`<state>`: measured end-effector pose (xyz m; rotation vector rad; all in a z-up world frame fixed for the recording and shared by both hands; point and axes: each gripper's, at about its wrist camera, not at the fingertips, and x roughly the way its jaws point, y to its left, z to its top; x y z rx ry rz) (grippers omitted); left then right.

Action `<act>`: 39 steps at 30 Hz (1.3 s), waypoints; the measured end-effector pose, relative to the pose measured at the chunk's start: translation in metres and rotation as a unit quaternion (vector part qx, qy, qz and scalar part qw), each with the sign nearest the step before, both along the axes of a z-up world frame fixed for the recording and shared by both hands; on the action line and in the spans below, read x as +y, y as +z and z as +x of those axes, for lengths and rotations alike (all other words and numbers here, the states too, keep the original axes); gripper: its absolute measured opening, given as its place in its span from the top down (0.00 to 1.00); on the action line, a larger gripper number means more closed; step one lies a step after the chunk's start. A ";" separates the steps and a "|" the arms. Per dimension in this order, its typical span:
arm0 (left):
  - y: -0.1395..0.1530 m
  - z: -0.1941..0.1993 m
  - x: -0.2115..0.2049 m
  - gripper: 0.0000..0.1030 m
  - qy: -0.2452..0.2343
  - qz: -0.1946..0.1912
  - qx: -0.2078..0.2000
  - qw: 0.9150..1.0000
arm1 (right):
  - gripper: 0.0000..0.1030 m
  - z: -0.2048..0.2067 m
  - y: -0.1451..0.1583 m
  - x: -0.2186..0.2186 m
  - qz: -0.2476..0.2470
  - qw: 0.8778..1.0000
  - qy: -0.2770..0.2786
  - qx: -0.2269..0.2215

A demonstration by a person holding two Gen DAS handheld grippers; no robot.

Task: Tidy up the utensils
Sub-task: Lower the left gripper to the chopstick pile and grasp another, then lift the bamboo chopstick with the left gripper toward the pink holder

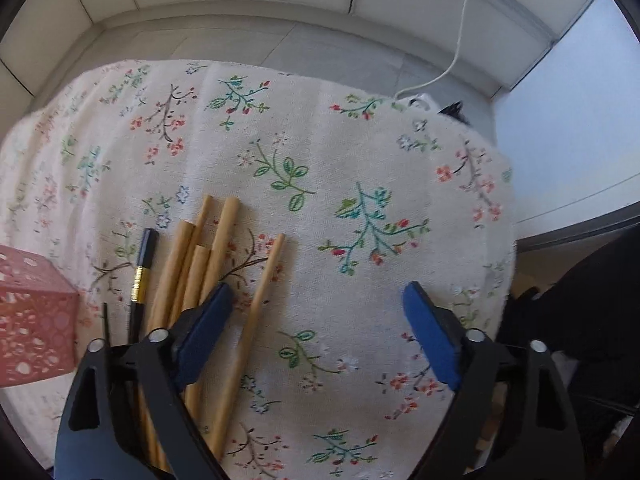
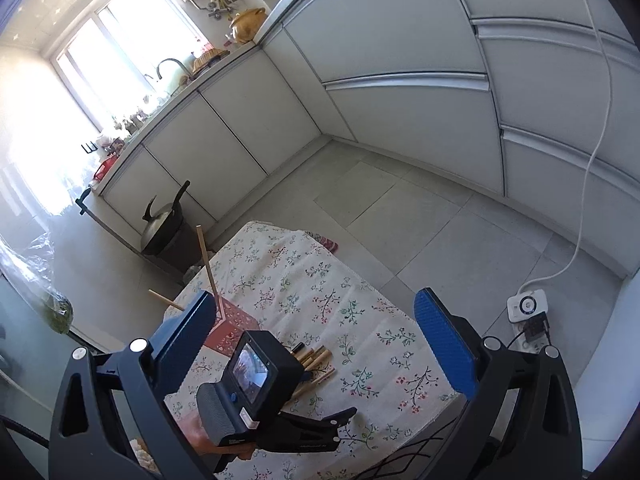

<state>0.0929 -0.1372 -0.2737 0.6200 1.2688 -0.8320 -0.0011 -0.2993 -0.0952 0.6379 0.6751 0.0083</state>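
Observation:
Several wooden utensil handles [image 1: 208, 264] and a black chopstick with a gold band [image 1: 142, 276] lie on the floral tablecloth [image 1: 340, 168]. My left gripper [image 1: 318, 300] is open and empty just above them, its left finger over the wooden sticks. A pink perforated holder [image 1: 32, 312] stands at the left. In the right wrist view the holder [image 2: 230, 326] has two wooden sticks [image 2: 208, 266] standing in it. My right gripper [image 2: 316, 328] is open and empty, held high above the table. The left gripper body [image 2: 256, 384] shows below it, over the utensils [image 2: 316, 362].
White cabinets [image 2: 400, 120] line the wall behind the small table. A power strip [image 2: 528, 308] with a white cable lies on the grey tiled floor at the right. A dark bin with a pan [image 2: 164, 228] stands beyond the table's far left corner.

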 end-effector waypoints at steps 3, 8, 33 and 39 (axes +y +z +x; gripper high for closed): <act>0.001 0.004 0.000 0.31 0.019 0.000 -0.001 1.000 | 0.06 0.004 -0.007 -0.004 0.016 1.000 -0.001 0.014; 0.007 0.018 0.014 0.66 0.057 -0.006 -0.010 0.998 | 0.06 0.007 -0.013 -0.002 0.017 0.999 -0.006 0.027; 0.146 -0.067 0.158 0.95 0.193 -0.173 -0.172 0.950 | 0.46 0.100 -0.175 0.069 0.120 0.943 -0.034 0.310; 0.186 -0.083 0.187 0.96 0.210 -0.228 -0.217 0.926 | 0.67 0.112 -0.175 0.092 0.089 0.942 -0.060 0.319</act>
